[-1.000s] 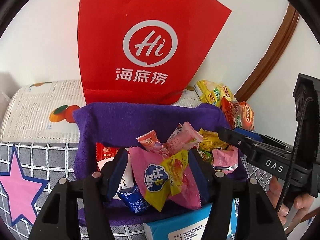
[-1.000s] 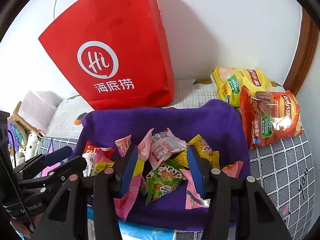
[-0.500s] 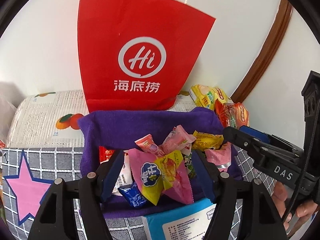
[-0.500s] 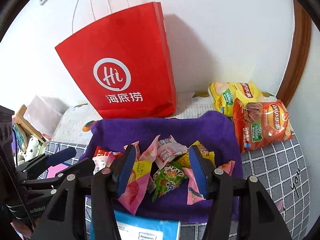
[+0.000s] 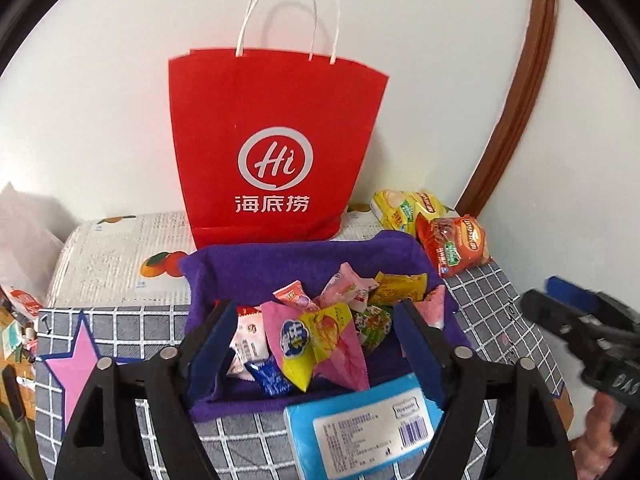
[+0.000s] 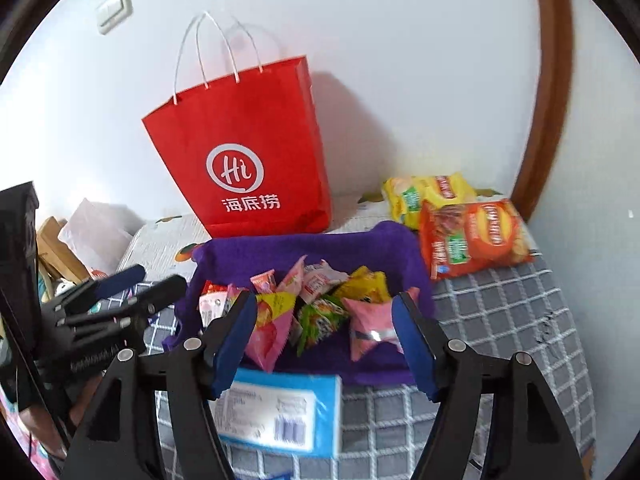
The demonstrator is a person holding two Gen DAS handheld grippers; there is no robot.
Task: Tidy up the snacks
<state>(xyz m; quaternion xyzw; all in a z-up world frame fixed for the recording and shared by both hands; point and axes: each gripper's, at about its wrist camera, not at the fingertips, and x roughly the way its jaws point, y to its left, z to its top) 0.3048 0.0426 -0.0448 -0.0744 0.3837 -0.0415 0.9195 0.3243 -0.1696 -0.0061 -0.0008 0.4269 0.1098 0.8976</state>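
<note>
Pulled back and up from the crinkly foil snack packets (image 5: pixel 320 332) heaped in the soft purple cloth-lined basket (image 5: pixel 304 260) on the checked worktop (image 6: pixel 500 320). Left hand-held gripper (image 5: pixel 316 344), right hand-held gripper (image 6: pixel 324 344): blue-padded jaws opening, nothing gripped.

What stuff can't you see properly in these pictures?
- Inside the red bag: hidden by its own front, both views.
- Bottom snacks in the purple basket: buried under the top packets.
- Blue pack: label blurred in the right view, too small to read in the left; partly behind a gripper finger.
- Chip bags: small print unreadable.
</note>
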